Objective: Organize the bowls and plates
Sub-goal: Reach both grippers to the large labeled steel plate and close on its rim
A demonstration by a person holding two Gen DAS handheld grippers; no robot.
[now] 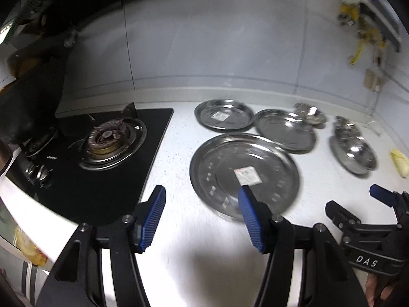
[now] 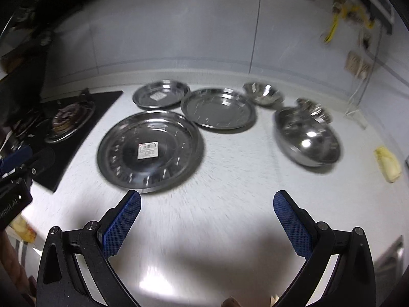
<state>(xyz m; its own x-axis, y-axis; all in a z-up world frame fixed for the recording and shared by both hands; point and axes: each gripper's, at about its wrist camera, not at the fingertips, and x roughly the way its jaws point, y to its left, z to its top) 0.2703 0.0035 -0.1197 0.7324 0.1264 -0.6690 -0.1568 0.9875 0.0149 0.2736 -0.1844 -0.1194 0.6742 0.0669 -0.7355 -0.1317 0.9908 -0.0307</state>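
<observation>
While both hand-held grippers, left (image 1: 202,215) and right (image 2: 207,220), gape empty: large plate (image 2: 150,151) at 11 o'clock; pinch rim squarely; stack plates apart from bowls.

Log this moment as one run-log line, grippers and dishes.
left gripper open, empty | right gripper open, empty | three steel plates, largest plate nearest | big bowl right | nothing stacked yet

Black gas stove (image 1: 102,153), white countertop (image 2: 230,179)
</observation>
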